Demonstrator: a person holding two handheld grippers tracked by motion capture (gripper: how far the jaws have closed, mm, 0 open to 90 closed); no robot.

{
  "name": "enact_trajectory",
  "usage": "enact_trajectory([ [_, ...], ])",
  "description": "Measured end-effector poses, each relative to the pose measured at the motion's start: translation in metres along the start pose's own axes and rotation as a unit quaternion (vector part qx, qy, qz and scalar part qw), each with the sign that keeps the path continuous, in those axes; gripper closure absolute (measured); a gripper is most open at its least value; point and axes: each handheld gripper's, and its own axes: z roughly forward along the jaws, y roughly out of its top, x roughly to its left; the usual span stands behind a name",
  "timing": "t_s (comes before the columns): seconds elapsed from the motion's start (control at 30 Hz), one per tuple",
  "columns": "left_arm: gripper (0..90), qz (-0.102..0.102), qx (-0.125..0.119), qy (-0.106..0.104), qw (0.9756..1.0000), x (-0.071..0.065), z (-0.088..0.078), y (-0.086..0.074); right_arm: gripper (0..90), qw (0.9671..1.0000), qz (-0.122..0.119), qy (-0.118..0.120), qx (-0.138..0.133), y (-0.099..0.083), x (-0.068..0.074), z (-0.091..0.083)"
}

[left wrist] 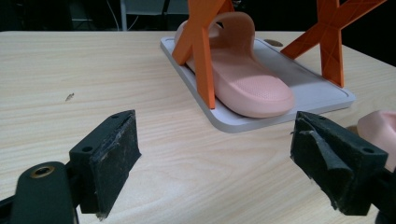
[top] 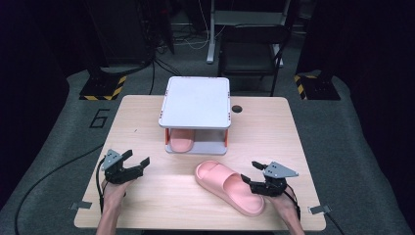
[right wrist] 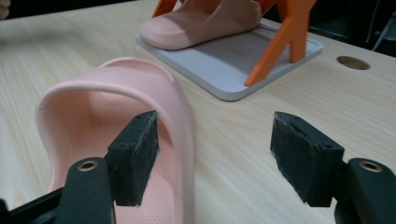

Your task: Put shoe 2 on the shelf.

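Pink slipper, orange-legged grey rack.

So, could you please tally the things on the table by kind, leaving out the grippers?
Pink slippers: 2, one on the table and one on the rack's lower shelf
Two-shelf racks: 1
Total: 3

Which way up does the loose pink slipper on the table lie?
Upright: the slipper rests sole-down on the table, strap arching on top, footbed showing.
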Motion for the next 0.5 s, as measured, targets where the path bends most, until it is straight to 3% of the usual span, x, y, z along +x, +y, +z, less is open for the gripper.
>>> enact_trajectory([
  [0.27, 15.3, -0.004, 0.003, -0.005, 1.0000, -0.001, 0.001, 0.000, 41.9, 0.9993, -0.015, 0.021, 0.028, -0.001, 0.005, 0.012],
  [0.5, 15.3, -0.006, 0.000, -0.002, 1.0000, 0.000, 0.000, 0.000, 63.7, 0.9974, -0.028, 0.032, 0.059, -0.003, 0.009, 0.024],
])
